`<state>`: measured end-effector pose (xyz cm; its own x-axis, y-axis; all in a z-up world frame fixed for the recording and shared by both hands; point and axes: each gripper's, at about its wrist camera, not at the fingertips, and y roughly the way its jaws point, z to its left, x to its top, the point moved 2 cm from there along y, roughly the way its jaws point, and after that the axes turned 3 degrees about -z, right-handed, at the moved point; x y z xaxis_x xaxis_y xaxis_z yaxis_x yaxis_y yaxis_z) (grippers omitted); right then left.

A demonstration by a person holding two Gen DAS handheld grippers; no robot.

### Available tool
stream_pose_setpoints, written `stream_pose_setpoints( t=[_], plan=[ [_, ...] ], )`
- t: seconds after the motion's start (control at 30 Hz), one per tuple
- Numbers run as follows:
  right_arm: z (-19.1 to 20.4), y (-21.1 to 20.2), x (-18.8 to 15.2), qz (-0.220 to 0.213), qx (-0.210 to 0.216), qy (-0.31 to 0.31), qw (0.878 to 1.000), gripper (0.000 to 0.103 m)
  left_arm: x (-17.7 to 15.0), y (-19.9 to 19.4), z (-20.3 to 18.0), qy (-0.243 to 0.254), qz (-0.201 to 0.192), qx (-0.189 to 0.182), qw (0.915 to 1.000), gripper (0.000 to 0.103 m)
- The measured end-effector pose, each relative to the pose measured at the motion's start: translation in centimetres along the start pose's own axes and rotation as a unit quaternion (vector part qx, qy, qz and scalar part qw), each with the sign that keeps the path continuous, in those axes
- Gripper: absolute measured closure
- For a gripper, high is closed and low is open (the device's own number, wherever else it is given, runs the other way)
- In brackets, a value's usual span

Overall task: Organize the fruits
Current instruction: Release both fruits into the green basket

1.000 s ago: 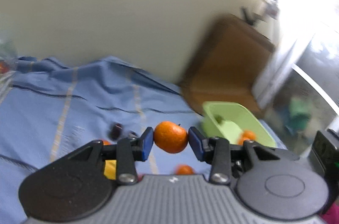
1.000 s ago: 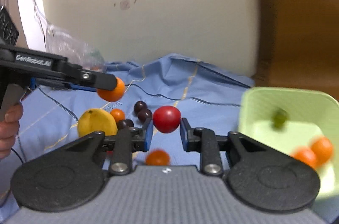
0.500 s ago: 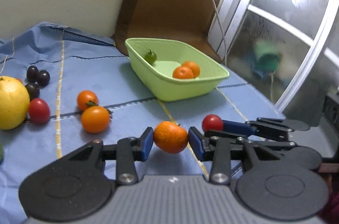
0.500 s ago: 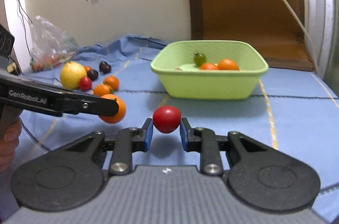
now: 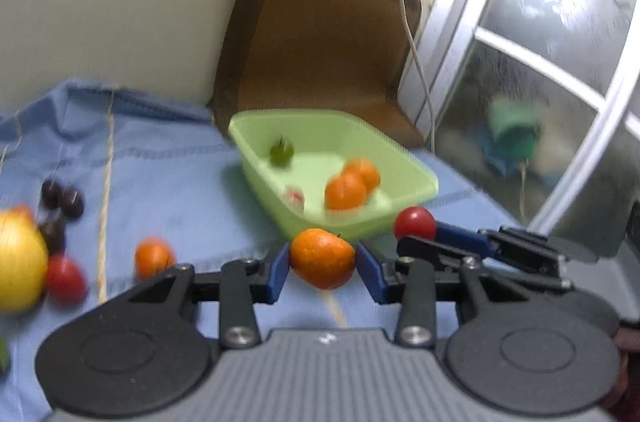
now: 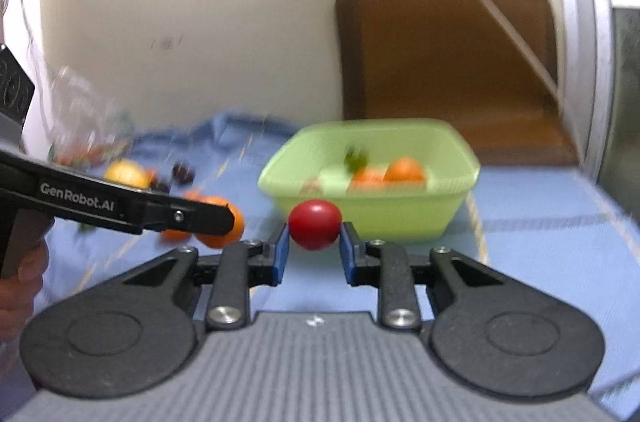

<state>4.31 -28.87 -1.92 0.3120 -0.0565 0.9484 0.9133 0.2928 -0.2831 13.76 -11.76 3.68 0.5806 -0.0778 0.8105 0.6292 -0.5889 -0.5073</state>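
Note:
My left gripper is shut on an orange mandarin, held just short of the near wall of the light green basket. My right gripper is shut on a red tomato, also in front of the basket. Inside the basket lie two orange fruits and a small green one. In the left wrist view the right gripper and its tomato sit just right of mine. In the right wrist view the left gripper with its mandarin reaches in from the left.
Loose fruit lies on the blue cloth at left: a yellow lemon, a red tomato, an orange one, dark plums. A brown cushion leans on the wall behind the basket. A window and cable stand at right.
Both grippers have swung from the loose fruit toward the green basket and come closer to it, each still holding its fruit. The basket now fills more of both views.

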Motion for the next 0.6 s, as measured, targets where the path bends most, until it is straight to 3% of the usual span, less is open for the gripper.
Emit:
stream_pose_setpoints(
  t=[0.17,0.37,0.47,0.5,0.6],
  plan=[
    [-1.7,3.0,2.1,-0.012,-0.026,-0.002,1.0,0.073,3.8,4.0,0.2,-0.027,-0.002,-0.008,0.9996,0.065],
    [-3.9,5.1,1.6,-0.005,-0.065,0.002,0.998,0.071,4.8,9.1,0.6,-0.04,0.028,0.01,0.9987,0.066],
    [-3.9,5.3,1.2,-0.017,-0.077,-0.008,0.997,0.064,4.8,9.7,0.7,-0.037,0.028,0.019,0.9987,0.064],
    [-4.0,5.2,1.3,-0.02,-0.076,-0.008,0.997,0.057,4.9,9.6,0.6,-0.037,0.026,0.018,0.9988,0.064],
    [-4.3,4.8,1.2,-0.033,-0.07,0.004,0.997,0.057,5.5,8.3,0.5,-0.044,0.007,0.012,0.9989,0.064]
  ],
)
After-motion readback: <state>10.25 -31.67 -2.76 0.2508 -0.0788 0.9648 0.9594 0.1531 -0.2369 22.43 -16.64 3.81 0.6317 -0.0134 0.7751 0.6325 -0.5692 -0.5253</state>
